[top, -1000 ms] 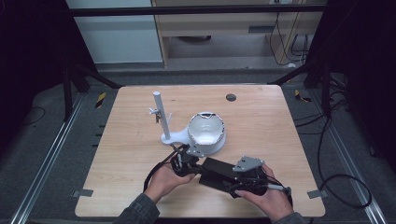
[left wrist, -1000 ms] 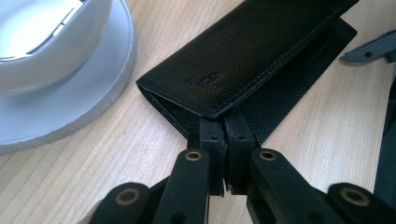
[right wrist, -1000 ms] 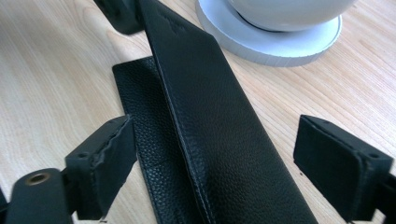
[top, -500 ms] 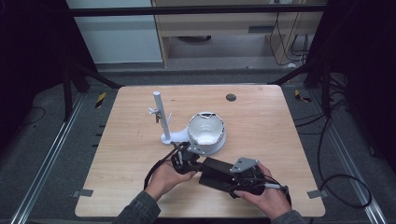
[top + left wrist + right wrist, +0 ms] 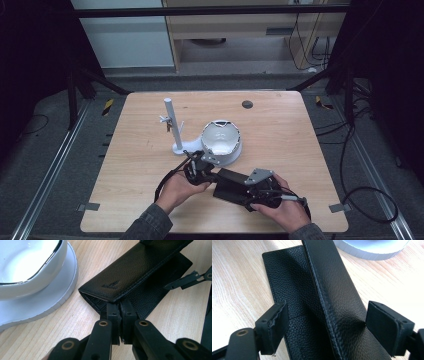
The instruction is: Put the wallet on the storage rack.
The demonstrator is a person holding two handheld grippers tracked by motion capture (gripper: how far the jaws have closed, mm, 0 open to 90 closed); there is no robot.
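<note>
left gripper: black, its two square pads showing small screw holes, its linkage arms showing brass-coloured pivot rings
right gripper: black, with wide block-shaped pads showing ridged inner faces; a brass-coloured ring is showing on one arm
top plate: grey, three-cornered, sitting on the right gripper
cables: black, trailing from each gripper
sleeves: the person is wearing dark grey-green cuffs
</note>
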